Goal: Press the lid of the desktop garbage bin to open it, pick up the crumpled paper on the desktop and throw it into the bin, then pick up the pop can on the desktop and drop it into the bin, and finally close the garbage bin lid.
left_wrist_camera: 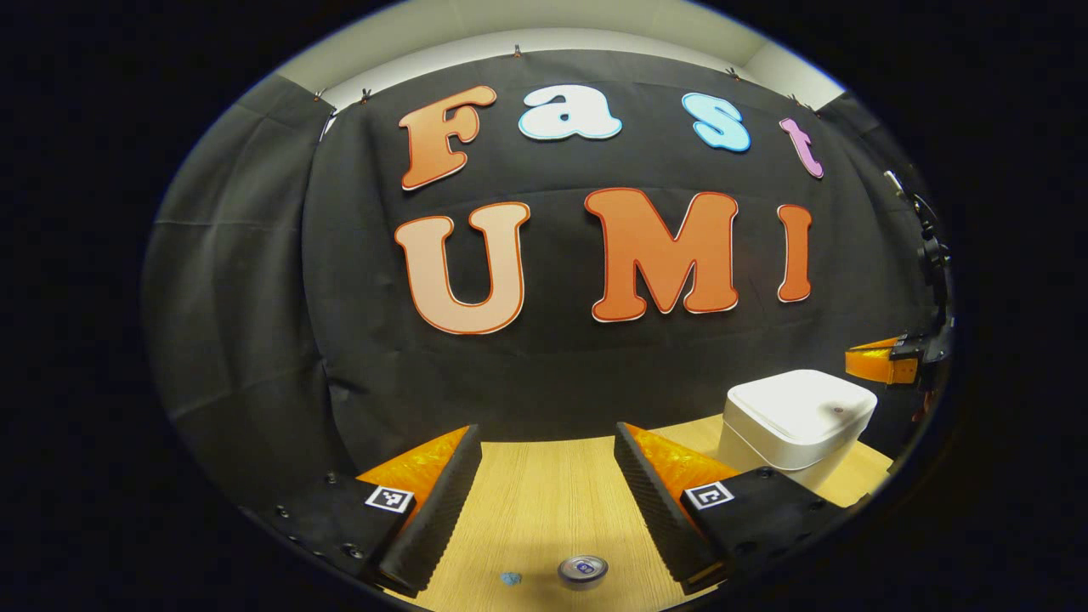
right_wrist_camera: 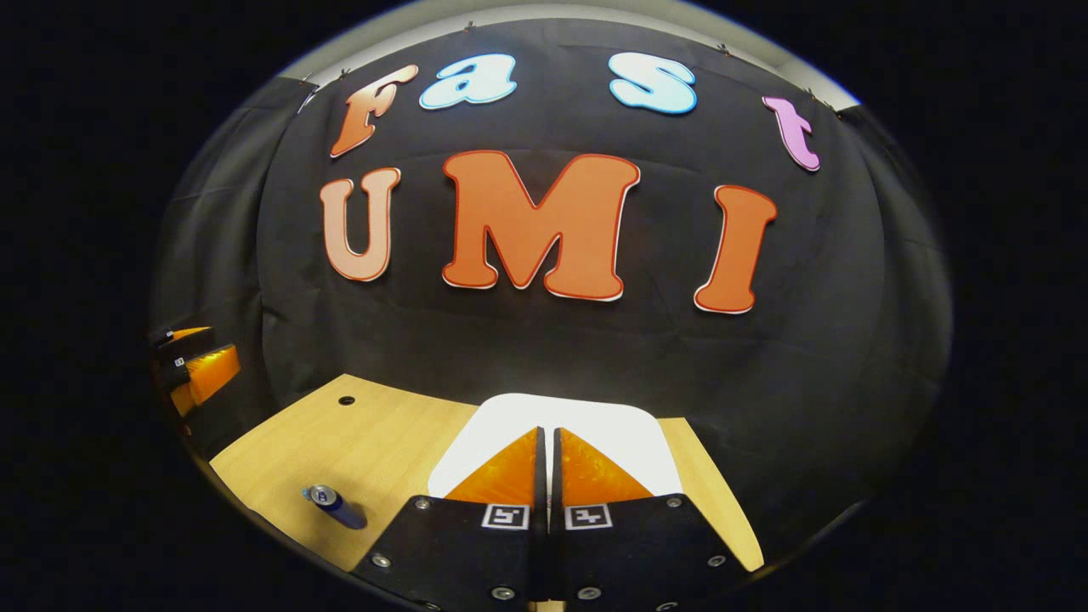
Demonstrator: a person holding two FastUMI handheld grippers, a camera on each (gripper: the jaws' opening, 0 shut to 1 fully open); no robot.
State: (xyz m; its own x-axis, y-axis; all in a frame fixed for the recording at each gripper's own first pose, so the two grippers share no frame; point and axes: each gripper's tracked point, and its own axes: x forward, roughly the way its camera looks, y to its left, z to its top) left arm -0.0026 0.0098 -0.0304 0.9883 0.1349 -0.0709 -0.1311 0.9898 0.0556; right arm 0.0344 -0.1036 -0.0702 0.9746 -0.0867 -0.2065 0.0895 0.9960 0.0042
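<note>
The white garbage bin stands at the right on the wooden desktop with its lid down. In the left gripper view, the pop can stands upright below my open left gripper, and a small blue crumpled lump lies just left of the can. Nothing is between the left gripper's fingers. My right gripper is shut and empty, its tips pointing over the middle of the bin lid. I cannot tell whether they touch the lid. The pop can shows to the left of the bin.
The black cloth wall stands close behind the desktop. A small round hole sits in the desktop near its far left corner. The right gripper shows beyond the bin, and the left gripper shows at the far left edge.
</note>
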